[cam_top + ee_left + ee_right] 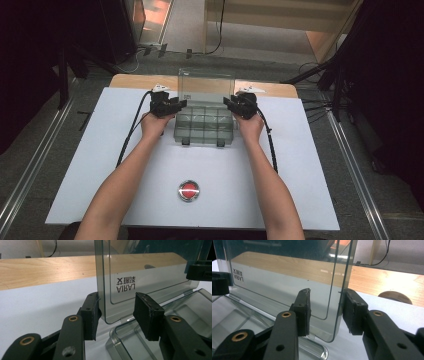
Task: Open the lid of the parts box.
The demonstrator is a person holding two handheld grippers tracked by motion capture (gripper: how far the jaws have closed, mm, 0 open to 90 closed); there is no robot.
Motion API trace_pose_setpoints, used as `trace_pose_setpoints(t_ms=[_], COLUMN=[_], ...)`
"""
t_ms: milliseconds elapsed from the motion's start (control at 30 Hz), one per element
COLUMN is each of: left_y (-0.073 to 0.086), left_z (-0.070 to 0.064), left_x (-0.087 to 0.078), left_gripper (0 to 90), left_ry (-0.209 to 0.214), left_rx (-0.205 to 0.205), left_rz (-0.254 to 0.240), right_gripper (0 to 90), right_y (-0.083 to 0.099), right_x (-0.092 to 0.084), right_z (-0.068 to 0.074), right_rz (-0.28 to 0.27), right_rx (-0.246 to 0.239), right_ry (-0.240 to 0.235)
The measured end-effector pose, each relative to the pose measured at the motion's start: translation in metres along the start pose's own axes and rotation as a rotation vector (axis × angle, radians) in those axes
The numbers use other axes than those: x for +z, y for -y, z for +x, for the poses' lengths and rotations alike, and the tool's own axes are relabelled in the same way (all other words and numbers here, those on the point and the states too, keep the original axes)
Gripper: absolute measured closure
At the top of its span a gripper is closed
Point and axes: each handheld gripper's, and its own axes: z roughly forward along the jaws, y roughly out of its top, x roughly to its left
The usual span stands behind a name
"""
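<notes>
A: The white table (100,150) took up most of the high view, with a wooden strip (130,80) along its far edge; on it, past the middle, sat the clear plastic organiser box (204,125), its compartments open to the camera and its lid (206,81) stood upright at the back.

B: And both forearms came in from the bottom; the left hand (152,125) sat at the box's left side, the right hand (250,126) at its right side.

A: The left gripper (117,312) was at the lid's left edge; in the left gripper view its jaws stood about half open with the lid's corner between them; the left pad (91,315) lay just against the edge, the right pad (147,315) stood clear of the pane; nothing clamped.

B: Same story opposite; the right gripper (327,312) straddled the lid's right edge, jaws parted partway; the right pad (352,312) sat touching or just beside the edge, I could not tell which; the left pad (303,312) was apart from the pane.

A: Printed lettering (126,284) read through the lid, mirrored.

B: Smallest of all, a red push button (189,190) near the table's front edge, well apart from the box.
</notes>
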Motion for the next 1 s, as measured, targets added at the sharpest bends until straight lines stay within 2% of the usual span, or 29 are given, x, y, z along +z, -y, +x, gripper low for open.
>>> trace_pose_setpoints(t_ms=[400, 500, 1000], left_y=[0.001, 0.001, 0.004], left_z=[0.000, 0.001, 0.003], left_x=[0.001, 0.002, 0.007], left_gripper=[55.2, 55.3, 54.3], left_ry=[-0.011, -0.008, -0.014], left_rx=[0.010, 0.001, -0.056], left_rz=[0.014, 0.016, 0.009], right_gripper=[60.5, 59.9, 55.6], right_y=[0.000, -0.001, 0.005], right_x=[0.003, 0.005, 0.012], right_z=[-0.002, -0.003, -0.006], right_rz=[0.007, 0.021, 0.033], right_rx=[0.032, 0.030, 0.102], right_ry=[-0.016, -0.021, -0.038])
